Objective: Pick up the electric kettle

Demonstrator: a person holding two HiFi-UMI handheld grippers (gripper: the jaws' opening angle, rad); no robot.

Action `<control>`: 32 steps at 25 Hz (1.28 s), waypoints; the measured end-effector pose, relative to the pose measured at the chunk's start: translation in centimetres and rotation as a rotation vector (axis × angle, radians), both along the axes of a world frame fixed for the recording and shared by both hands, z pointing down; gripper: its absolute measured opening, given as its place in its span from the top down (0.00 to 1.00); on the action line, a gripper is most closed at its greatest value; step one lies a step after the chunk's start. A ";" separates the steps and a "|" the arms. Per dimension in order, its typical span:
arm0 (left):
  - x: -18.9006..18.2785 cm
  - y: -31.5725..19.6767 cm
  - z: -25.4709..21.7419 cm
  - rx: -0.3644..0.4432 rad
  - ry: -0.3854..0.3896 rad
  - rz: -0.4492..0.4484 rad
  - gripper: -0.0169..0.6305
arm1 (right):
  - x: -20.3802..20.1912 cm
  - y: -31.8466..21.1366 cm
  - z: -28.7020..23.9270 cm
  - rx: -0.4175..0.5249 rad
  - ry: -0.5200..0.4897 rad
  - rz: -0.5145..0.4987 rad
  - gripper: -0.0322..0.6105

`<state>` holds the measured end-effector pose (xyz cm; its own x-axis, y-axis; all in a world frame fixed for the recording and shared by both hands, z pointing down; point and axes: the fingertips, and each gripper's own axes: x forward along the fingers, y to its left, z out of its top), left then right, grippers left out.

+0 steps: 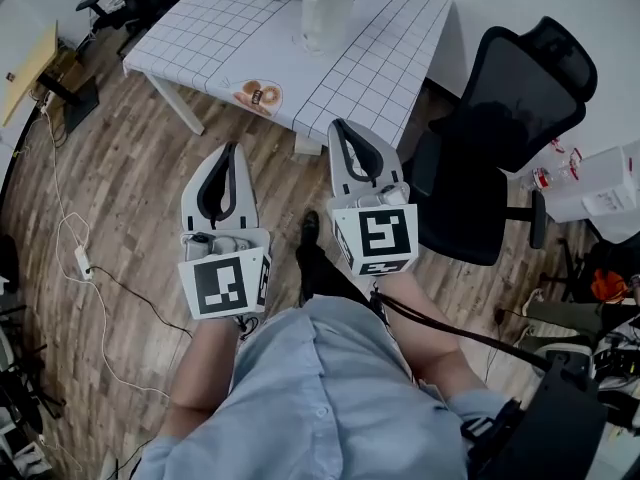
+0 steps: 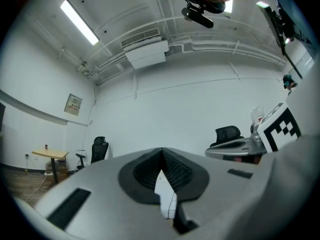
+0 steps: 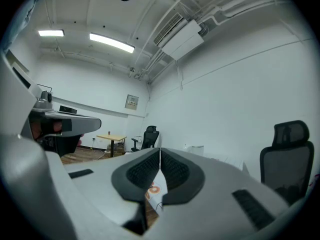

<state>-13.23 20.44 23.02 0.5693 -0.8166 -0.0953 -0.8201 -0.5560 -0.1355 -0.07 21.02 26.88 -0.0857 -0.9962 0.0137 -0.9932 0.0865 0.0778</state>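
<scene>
Nearest the person, the left claw (image 1: 230, 154) and right claw (image 1: 342, 133) are both sitting pressed together and empty, while the kettle (image 1: 328, 10) is standing well ahead on the bench (image 1: 215, 28), so reaching it with the claws unopened is likely risking knocking it over.
</scene>
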 end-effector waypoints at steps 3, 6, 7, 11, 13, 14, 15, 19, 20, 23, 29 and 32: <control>0.7 -3.2 0.7 -0.003 -0.009 0.007 0.97 | 0.6 -3.3 1.2 -0.012 -0.007 0.008 0.95; 1.5 -6.6 1.0 -0.015 -0.007 0.013 0.98 | 1.4 -6.8 1.8 -0.033 -0.010 0.011 0.95; 1.8 -7.8 1.0 -0.021 -0.001 0.015 0.97 | 1.7 -7.9 1.8 -0.039 -0.009 0.010 0.95; 3.2 -12.5 1.2 -0.039 0.029 0.025 0.98 | 3.2 -12.5 2.0 -0.057 0.009 0.015 0.95; 3.8 -14.7 1.3 -0.046 0.035 0.029 0.97 | 4.1 -14.6 2.1 -0.062 0.010 0.023 0.95; 4.0 -15.6 1.3 -0.046 0.038 0.029 0.97 | 4.6 -15.5 2.0 -0.062 0.015 0.027 0.95; 4.1 -16.5 1.1 -0.045 0.042 0.026 0.97 | 5.0 -16.3 1.8 -0.059 0.022 0.030 0.95; 4.2 -19.1 0.4 -0.042 0.053 0.016 0.97 | 6.3 -18.7 0.7 -0.048 0.034 0.049 0.95; 4.2 -19.6 0.1 -0.039 0.054 0.016 0.97 | 6.4 -19.2 0.5 -0.045 0.037 0.052 0.95; 4.2 -21.1 -0.8 -0.022 0.058 0.021 0.97 | 6.8 -20.6 -0.1 -0.038 0.049 0.065 0.95; 3.7 -24.1 -1.7 -0.008 0.046 0.062 0.97 | 6.9 -23.1 -0.9 -0.022 0.036 0.113 0.95; 3.6 -25.7 -2.0 -0.008 0.041 0.093 0.98 | 6.8 -24.4 -1.4 -0.016 0.030 0.140 0.95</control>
<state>-9.67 -5.25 21.02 0.6382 -0.7614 -0.1140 -0.7699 -0.6306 -0.0982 6.69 -3.40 25.52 0.0548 -0.9981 0.0297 -0.9929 -0.0513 0.1076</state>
